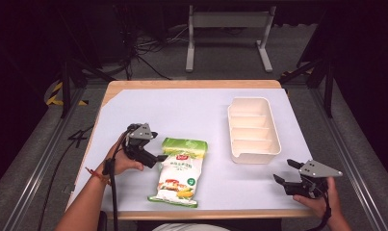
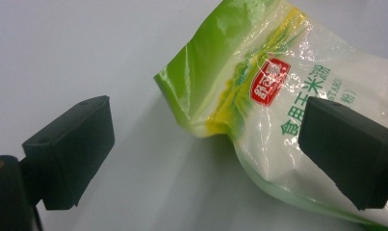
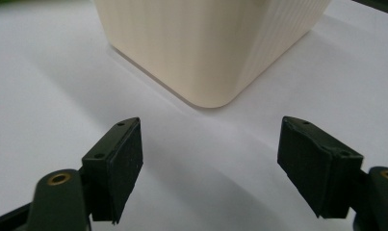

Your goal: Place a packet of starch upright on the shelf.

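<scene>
The bag of corn starch is lying flat on the white table, near the front edge and to the left of the cream tray, well apart from it. The tray has four empty slots in a row. The left gripper is sitting at the bag's left side near the green top, and its jaws are spread wide with nothing between them yet; in the left gripper view one jaw is over the bag and the other is over bare table. My guess is that it is getting ready to pinch the bag. To do this well, it should be sliding one jaw under the puffy edge and closing slowly, because the shiny plastic looks slippery and soft. The right gripper is waiting near the tray's front corner, jaws wide apart and holding nothing.
</scene>
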A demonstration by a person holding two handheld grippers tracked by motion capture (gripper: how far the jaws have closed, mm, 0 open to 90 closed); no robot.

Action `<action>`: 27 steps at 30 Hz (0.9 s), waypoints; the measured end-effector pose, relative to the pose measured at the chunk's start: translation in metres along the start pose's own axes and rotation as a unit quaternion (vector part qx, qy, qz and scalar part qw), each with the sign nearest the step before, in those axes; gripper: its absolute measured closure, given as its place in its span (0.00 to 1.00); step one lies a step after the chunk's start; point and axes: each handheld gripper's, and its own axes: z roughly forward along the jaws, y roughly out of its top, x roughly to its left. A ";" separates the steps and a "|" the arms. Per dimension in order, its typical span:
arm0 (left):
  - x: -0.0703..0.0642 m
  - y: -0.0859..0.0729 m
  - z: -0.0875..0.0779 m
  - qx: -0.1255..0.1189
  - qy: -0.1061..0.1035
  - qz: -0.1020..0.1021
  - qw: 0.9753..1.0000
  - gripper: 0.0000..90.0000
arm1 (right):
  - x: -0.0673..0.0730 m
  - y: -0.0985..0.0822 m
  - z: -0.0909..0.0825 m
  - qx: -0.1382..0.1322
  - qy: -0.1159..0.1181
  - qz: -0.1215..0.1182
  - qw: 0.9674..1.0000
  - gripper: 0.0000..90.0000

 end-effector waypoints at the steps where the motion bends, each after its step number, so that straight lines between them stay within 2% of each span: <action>1: 0.000 0.000 0.000 0.000 0.000 0.000 1.000 0.07 | 0.000 0.000 0.000 0.000 0.000 0.000 1.000 0.26; 3: 0.001 0.007 0.007 0.006 -0.008 0.008 1.000 0.07 | 0.001 0.000 0.001 0.003 0.002 -0.003 1.000 0.26; 5: 0.001 0.013 0.014 0.018 -0.007 0.023 1.000 0.07 | 0.001 0.000 0.002 0.006 0.003 -0.004 1.000 0.26; 9: 0.004 0.025 0.025 0.019 -0.023 0.027 0.999 0.07 | 0.000 -0.001 0.003 0.012 0.002 -0.002 1.000 0.26; 11: 0.004 0.032 0.031 0.022 -0.022 0.037 0.999 0.07 | 0.000 -0.001 0.003 0.013 0.000 -0.001 1.000 0.26; 14: 0.004 0.043 0.040 0.022 -0.046 0.043 0.998 0.07 | 0.000 -0.001 0.003 0.014 -0.001 -0.003 1.000 0.26; 18: 0.001 0.054 0.054 0.052 -0.062 0.062 0.995 0.06 | 0.001 -0.002 0.004 0.019 -0.002 -0.008 1.000 0.26; 21: -0.001 0.057 0.065 0.079 -0.062 0.073 0.992 0.06 | 0.001 -0.002 0.004 0.020 -0.002 -0.009 1.000 0.26; 23: 0.000 0.059 0.073 0.095 -0.060 0.073 0.991 0.06 | 0.001 -0.002 0.004 0.019 -0.001 -0.008 1.000 0.26; 26: 0.003 0.061 0.078 0.104 -0.050 0.061 0.991 0.06 | 0.001 -0.002 0.004 0.023 0.000 -0.009 1.000 0.26; 27: 0.005 0.061 0.078 0.100 -0.053 0.060 0.992 0.06 | 0.001 -0.003 0.004 0.024 0.001 -0.009 1.000 0.26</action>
